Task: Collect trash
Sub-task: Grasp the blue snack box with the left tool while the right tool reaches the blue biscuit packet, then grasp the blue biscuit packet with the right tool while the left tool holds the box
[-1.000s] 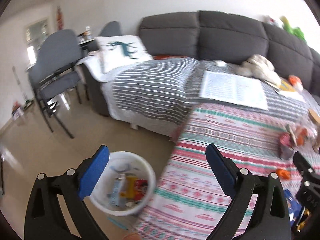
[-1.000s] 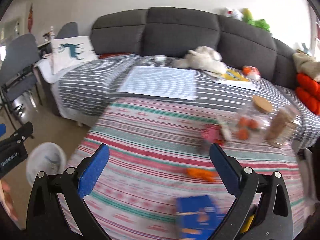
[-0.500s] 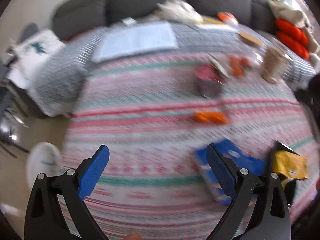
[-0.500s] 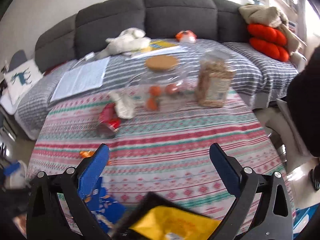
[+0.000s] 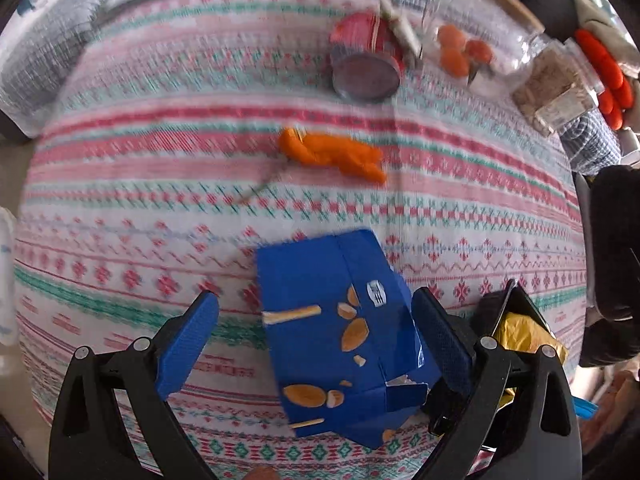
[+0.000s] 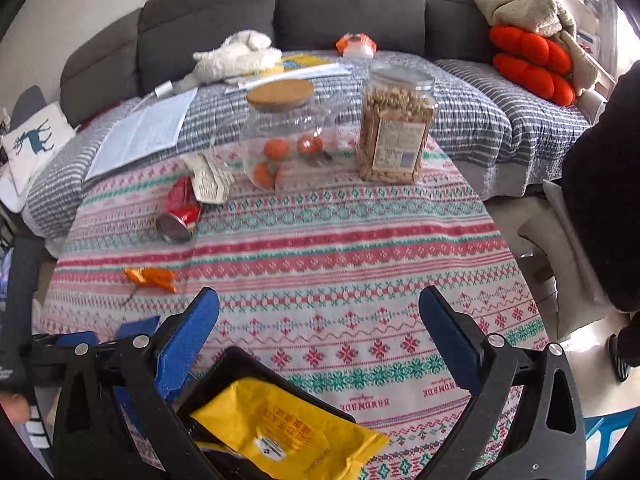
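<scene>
A flattened blue snack box lies on the patterned tablecloth. My left gripper is open, its fingers on either side of the box. An orange wrapper and a crushed red can lie farther off on the cloth; both also show in the right wrist view, the wrapper and the can. My right gripper is open above a yellow packet on a black tray. A crumpled paper rests against the can.
A glass jar with oranges and a jar of cereal stand at the table's far side. Behind them is a grey sofa with a striped blanket, papers, a plush toy and red cushions.
My left gripper swung from the white bin on the floor to the table and came down around the blue box. My right gripper turned right and moved over the yellow packet.
</scene>
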`<state>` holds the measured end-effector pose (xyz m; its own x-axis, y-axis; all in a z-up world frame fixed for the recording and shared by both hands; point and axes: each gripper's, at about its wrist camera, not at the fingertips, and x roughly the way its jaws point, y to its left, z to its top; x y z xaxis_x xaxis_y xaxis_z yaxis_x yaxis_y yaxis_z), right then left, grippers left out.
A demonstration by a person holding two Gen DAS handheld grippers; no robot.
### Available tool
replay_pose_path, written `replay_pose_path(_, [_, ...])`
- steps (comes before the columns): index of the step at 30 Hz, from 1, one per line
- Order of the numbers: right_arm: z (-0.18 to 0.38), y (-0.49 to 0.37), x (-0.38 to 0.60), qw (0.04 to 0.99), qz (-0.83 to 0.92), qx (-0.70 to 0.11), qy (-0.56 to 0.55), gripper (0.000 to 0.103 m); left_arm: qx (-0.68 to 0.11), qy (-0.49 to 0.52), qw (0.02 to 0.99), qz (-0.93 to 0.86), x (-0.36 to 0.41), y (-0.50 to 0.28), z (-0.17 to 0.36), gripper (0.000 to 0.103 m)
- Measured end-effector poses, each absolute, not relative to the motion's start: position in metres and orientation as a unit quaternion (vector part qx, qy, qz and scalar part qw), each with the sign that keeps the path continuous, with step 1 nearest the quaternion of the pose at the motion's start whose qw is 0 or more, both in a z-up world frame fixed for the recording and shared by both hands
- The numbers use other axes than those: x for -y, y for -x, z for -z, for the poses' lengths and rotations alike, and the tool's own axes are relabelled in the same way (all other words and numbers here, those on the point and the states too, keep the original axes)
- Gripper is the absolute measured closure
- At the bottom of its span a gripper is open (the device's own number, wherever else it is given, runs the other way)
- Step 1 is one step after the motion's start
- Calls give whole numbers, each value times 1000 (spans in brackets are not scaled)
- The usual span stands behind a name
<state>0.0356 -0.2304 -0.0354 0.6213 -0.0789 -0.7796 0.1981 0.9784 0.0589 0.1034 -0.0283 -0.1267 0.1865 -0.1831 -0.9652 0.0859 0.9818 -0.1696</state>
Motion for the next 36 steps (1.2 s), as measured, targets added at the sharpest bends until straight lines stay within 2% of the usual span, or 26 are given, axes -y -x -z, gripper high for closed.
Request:
replay_pose_path(4, [38, -39, 226, 892, 61, -441, -81, 7, -645, 50, 755, 112, 31, -101, 136, 9])
replay_pose_path(5, [39, -39, 223, 890, 55, -444, -84, 7, -639, 46, 759, 116, 32, -100, 134, 11])
replay_pose_path(6, [39, -40, 220, 890, 51, -446, -84, 7, -629, 37, 768, 119, 32, -97, 129, 23])
replay_pose_path(7, [40, -41, 216, 889, 44, -448, -83, 7, -624, 32, 771, 120, 31, -94, 125, 25])
replay_pose_path(17, [59, -44, 151, 863, -46, -498, -77, 7, -569, 39, 816, 95, -30, -77, 88, 28])
replay_pose_path(23, [83, -46, 120, 803, -132, -557, -164, 8, -545, 82, 832, 58, -85, -78, 71, 28])
replay_pose_path(27, [103, -46, 122, 780, -111, -591, -176, 11, -542, 104, 833, 49, -107, -79, 68, 28])
replay_pose_path(36, [110, -49, 118, 779, -79, -602, -160, 10, -533, 111, 837, 51, -115, -76, 64, 28])
